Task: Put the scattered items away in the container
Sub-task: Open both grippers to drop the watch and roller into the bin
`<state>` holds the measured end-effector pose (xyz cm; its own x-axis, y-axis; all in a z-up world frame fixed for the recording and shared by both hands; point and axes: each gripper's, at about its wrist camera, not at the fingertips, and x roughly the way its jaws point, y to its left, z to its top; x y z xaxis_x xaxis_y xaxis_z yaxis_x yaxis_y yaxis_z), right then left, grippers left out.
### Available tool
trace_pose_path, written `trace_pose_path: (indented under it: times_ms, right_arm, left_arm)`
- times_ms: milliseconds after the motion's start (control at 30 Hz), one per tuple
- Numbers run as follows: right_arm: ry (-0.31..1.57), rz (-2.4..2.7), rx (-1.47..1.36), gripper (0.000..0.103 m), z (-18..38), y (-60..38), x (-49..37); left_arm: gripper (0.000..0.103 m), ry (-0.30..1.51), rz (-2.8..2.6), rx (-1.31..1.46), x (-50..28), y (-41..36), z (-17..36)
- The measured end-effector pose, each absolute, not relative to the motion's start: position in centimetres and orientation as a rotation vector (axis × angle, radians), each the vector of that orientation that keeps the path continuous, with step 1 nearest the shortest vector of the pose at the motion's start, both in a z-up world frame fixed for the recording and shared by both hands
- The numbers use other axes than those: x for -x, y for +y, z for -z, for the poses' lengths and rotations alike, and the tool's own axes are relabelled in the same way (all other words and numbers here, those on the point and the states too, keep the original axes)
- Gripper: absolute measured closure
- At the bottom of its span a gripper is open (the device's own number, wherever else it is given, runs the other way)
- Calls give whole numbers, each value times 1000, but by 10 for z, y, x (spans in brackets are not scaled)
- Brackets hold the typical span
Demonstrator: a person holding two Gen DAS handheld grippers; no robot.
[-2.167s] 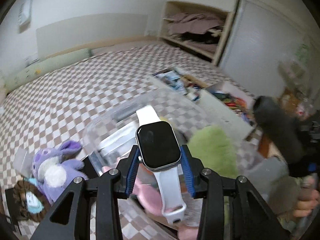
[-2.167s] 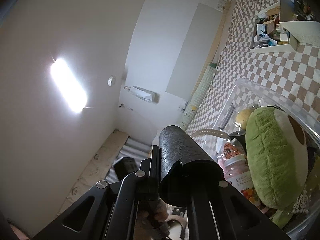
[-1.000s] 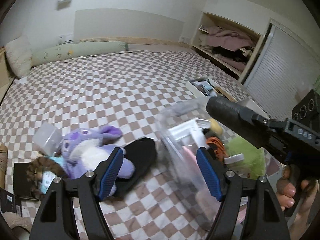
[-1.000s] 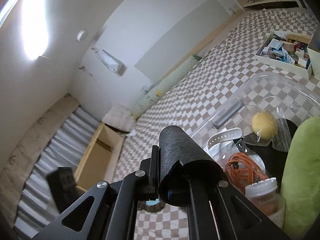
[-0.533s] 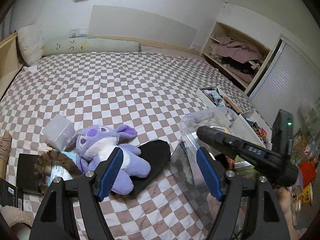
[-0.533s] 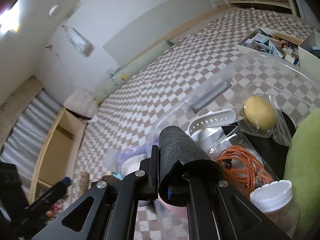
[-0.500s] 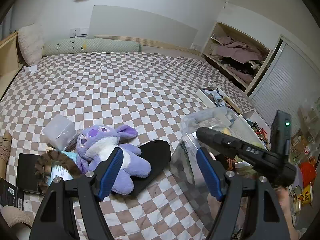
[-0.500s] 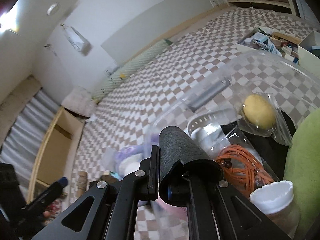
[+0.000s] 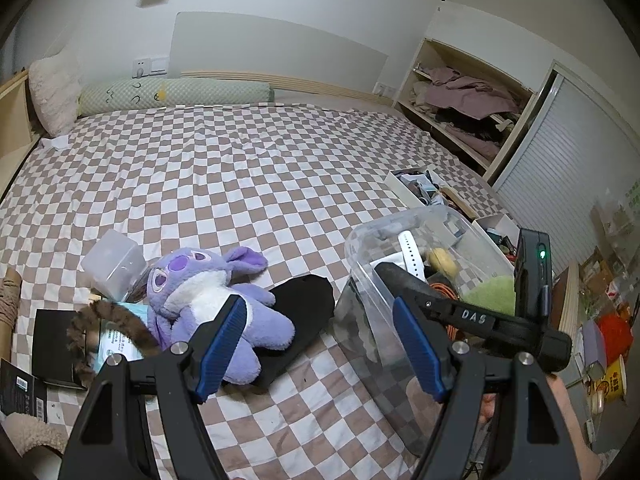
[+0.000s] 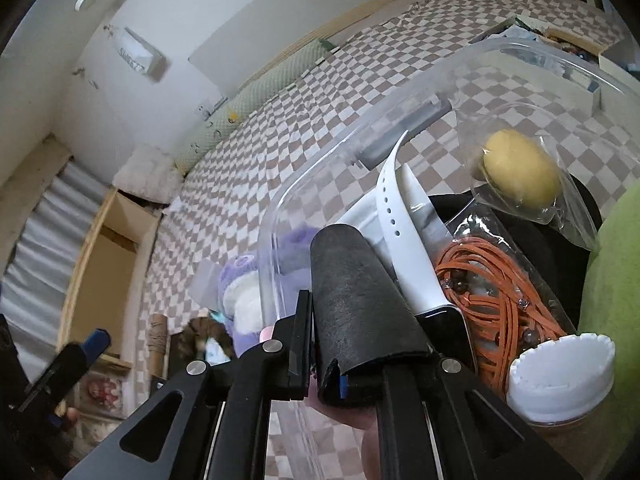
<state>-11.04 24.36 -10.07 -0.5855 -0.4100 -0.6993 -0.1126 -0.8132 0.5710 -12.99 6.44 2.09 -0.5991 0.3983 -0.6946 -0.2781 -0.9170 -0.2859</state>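
Note:
My left gripper (image 9: 320, 346) is open and empty above the checked bedspread, between a purple plush toy (image 9: 208, 300) and the clear plastic container (image 9: 360, 316). A black flat pouch (image 9: 298, 320) lies beside the toy. My right gripper (image 10: 352, 320) is shut on a black foam roll (image 10: 352, 300) and holds it over the container's rim (image 10: 280, 208); it also shows in the left wrist view (image 9: 460, 312). Inside the container lie a white smartwatch (image 10: 404, 248), an orange cord (image 10: 492, 288), a bagged yellow ball (image 10: 520, 174), a white-capped jar (image 10: 560, 376) and a green plush (image 10: 616, 288).
Left of the toy are a small clear box (image 9: 114, 264), a brown furry ring on a packet (image 9: 104, 332) and black booklets (image 9: 50, 344). White organiser trays (image 9: 420, 192) with clutter sit beyond the container at the bed's right edge. A shelf (image 9: 464, 104) stands against the wall.
My left gripper let go of the white smartwatch into the container, opened and swung left toward the purple toy. My right gripper lowered the black roll over the container.

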Motion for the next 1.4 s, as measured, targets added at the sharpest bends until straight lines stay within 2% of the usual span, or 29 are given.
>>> trace_pose_path:
  times_ms: [67, 100, 133, 200, 233, 400, 667, 800, 1100, 1233, 1267, 1333, 1400]
  right_arm:
    - [-883, 2507, -1321, 85, 97, 247, 105]
    - [-886, 2514, -1313, 68, 94, 248, 106]
    - [-892, 2506, -1291, 42, 89, 249, 102]
    - [-908, 2467, -1248, 22, 77, 251, 94]
    - [-902, 2472, -1240, 17, 72, 250, 90]
    - [-874, 2456, -1215, 15, 55, 249, 68]
    - [-952, 2407, -1020, 15, 37, 256, 64]
    - [-923, 2429, -1123, 15, 55, 250, 82]
    - [-972, 2413, -1143, 15, 59, 260, 77]
    - [-953, 2456, -1068, 14, 47, 266, 62]
    - [-946, 2476, -1053, 12, 44, 268, 59]
    - [-931, 2526, -1022, 0, 38, 271, 52]
    - [-898, 2580, -997, 0, 32, 273, 43]
  left_arm:
    - [27, -197, -2501, 1142, 129, 67, -20]
    - [27, -193, -2499, 1144, 128, 68, -20]
    - [27, -191, -2497, 1146, 128, 69, -19]
    - [27, -188, -2495, 1147, 128, 71, -19]
    - [27, -188, -2495, 1146, 128, 72, -19]
    - [27, -186, -2494, 1139, 124, 74, -22]
    - [27, -195, -2509, 1137, 117, 71, -24]
    - [21, -200, -2514, 1134, 114, 70, -26]
    - [20, -210, -2524, 1114, 106, 67, -31]
    - [7, -217, -2537, 1092, 101, 68, -34]
    - [5, -219, -2542, 1084, 99, 68, -35]
    - [2, -225, -2547, 1074, 96, 69, -37]
    - [0, -234, -2552, 1064, 93, 69, -39]
